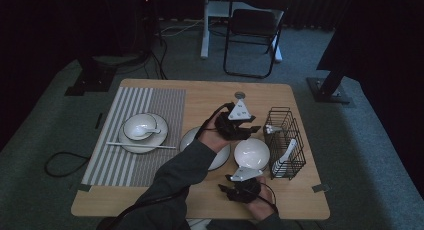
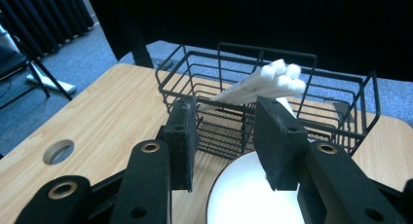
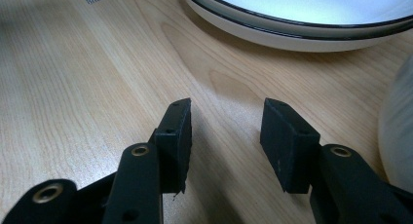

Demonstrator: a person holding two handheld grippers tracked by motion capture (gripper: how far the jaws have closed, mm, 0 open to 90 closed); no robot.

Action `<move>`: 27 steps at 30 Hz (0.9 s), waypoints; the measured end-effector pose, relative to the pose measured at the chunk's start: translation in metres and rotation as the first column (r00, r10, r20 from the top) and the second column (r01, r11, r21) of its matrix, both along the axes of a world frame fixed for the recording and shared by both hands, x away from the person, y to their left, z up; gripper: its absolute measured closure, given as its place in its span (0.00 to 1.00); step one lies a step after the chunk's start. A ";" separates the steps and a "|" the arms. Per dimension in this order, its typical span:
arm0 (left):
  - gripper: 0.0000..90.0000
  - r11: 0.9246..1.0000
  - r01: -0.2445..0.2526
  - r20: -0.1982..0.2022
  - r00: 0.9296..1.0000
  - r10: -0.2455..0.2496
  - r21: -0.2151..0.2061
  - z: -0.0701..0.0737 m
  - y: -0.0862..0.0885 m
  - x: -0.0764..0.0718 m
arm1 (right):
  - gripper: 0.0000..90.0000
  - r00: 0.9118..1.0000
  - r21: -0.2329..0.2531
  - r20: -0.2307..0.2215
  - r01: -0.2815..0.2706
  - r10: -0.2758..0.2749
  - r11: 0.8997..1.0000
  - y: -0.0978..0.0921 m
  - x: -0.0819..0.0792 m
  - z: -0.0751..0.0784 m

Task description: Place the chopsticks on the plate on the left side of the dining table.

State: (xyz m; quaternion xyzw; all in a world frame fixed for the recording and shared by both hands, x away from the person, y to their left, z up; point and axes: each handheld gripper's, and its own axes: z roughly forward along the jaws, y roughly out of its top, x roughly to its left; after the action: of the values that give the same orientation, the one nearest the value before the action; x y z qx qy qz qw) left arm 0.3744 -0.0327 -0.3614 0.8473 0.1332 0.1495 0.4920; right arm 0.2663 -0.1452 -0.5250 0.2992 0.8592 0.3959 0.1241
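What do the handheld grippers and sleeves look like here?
Both the left gripper and the right gripper are black, each topped by a grey three-cornered plate. The jaws are flat black blocks on black links with brass-ringed holes. A black cable trails back along the dark grey sleeve.

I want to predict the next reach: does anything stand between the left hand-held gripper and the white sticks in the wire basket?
Yes. The left hand-held gripper, jaws open, points at the white sticks, but the wire basket's near wall stands between them. The sticks' ends rise above its rim, so reaching over the top looks open.
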 end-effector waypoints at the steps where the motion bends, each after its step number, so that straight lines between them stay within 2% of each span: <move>1: 0.69 1.000 0.003 0.002 1.000 -0.003 0.002 0.000 -0.001 0.000 | 0.60 1.000 0.000 0.000 0.000 0.000 1.000 0.000 0.000 0.000; 16: 0.69 1.000 0.024 0.016 1.000 -0.025 0.013 0.005 -0.014 -0.003 | 0.60 1.000 0.006 -0.001 -0.001 0.001 1.000 -0.001 0.000 0.000; 27: 0.69 1.000 0.015 -0.010 1.000 -0.015 0.012 0.000 -0.018 0.004 | 0.60 1.000 0.007 0.000 -0.001 0.001 1.000 -0.001 0.000 -0.001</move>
State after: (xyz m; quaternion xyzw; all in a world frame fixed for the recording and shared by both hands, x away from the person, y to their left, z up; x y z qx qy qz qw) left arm 0.3785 -0.0505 -0.3618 0.8520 0.1282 0.1423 0.4872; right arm 0.2665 -0.1461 -0.5256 0.2993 0.8579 0.3991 0.1228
